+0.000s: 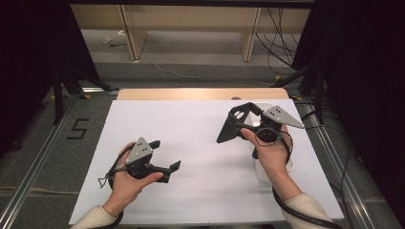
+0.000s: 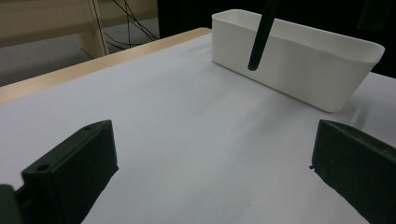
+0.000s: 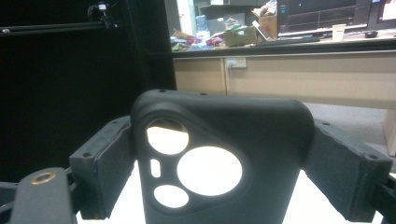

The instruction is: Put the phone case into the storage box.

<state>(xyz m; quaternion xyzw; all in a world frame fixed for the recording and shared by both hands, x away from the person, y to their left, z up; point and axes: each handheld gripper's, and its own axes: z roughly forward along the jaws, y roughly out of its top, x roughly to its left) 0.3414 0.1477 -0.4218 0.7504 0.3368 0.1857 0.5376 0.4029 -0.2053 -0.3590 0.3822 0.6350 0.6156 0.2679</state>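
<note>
At the near edge of the white table sheet (image 1: 200,143), the left gripper (image 1: 165,157) is resting low in the person's left hand (image 1: 126,183), jaws spread wide w/ nothing between them; the left gripper view is showing bare sheet between the two pads. Farther out and to the right, the right gripper (image 1: 239,119) is clamping a black phone case (image 3: 219,158) across its width, camera cut-outs facing the lens, pads pressing on both side edges. The case is hanging above the sheet, just beside the white bin (image 2: 299,56) at the table's right side. Judgement: the step in hand is carrying the case to or from that bin. To do it well, keep the grip square on the side walls, since soft case material is likely flexing under pressure; avoid twisting the wrist, and keep the left gripper parked clear. Hard to make out: the bin's inside is hidden in both views, the right hand (image 1: 272,152) is covering most of the bin, and the case's lower end is cut off.
</note>
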